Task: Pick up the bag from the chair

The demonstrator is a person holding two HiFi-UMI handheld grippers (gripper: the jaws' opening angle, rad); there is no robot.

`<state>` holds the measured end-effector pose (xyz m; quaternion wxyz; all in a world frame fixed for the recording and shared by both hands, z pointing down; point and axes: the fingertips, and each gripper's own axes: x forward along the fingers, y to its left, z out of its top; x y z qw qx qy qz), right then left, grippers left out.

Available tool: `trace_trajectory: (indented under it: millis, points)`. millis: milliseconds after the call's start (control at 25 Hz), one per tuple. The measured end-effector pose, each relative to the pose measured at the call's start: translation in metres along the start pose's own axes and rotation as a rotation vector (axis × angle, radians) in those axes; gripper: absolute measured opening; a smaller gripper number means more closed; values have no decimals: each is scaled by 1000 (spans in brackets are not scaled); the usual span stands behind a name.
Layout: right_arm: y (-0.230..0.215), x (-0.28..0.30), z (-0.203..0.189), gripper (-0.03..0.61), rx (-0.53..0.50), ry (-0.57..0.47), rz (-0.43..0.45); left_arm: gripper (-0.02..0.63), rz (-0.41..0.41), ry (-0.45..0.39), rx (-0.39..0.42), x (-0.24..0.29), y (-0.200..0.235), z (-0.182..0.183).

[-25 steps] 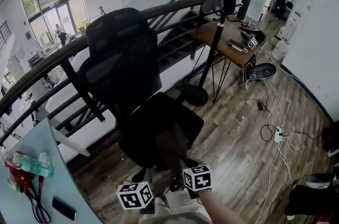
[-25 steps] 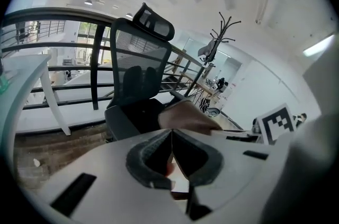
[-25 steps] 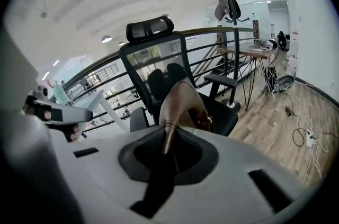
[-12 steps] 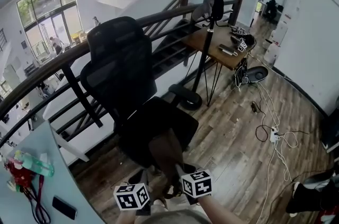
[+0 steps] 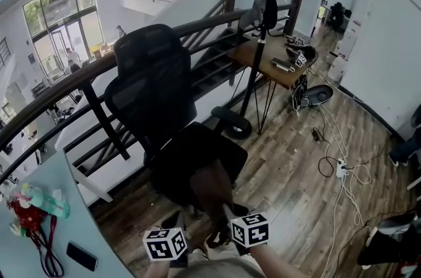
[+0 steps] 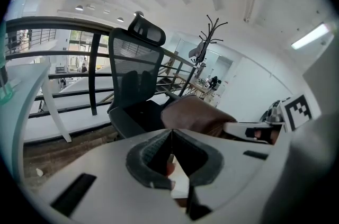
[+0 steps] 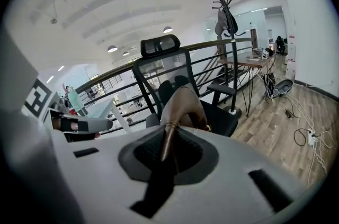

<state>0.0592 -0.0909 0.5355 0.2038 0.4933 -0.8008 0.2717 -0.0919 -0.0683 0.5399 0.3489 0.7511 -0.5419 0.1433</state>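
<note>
A brown bag [image 5: 209, 188] hangs at the front edge of the black office chair's seat [image 5: 191, 152], just in front of me. My right gripper [image 5: 228, 212] is shut on the bag's brown strap [image 7: 168, 138], which runs between its jaws, and the bag [image 7: 183, 104] dangles beyond them before the chair [image 7: 164, 77]. My left gripper [image 5: 181, 224] is next to it on the left. Its jaws [image 6: 170, 135] are shut, and nothing of the bag shows between them. In the left gripper view the bag [image 6: 193, 114] lies to the right of those jaws.
A dark railing [image 5: 72, 83] runs behind the chair, with stairs beyond. A coat stand [image 5: 266, 0] and a wooden desk [image 5: 276, 63] stand at the back right. Cables and a power strip [image 5: 341, 168] lie on the wood floor. A pale table [image 5: 39, 231] with a phone is at left.
The bag has come a little toward me, off the seat's front, with the right gripper holding its strap. Both grippers have shifted slightly right.
</note>
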Motion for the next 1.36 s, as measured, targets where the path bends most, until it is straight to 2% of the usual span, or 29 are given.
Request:
trace_trajectory:
  millis: [400,1360]
  points:
    - [-5,-3,1,21,19,-18,-14,3,-17,3,16,4,-5,0]
    - [-7,1,12,21,45,-49,-13,3,-9,0,-8,12,5,3]
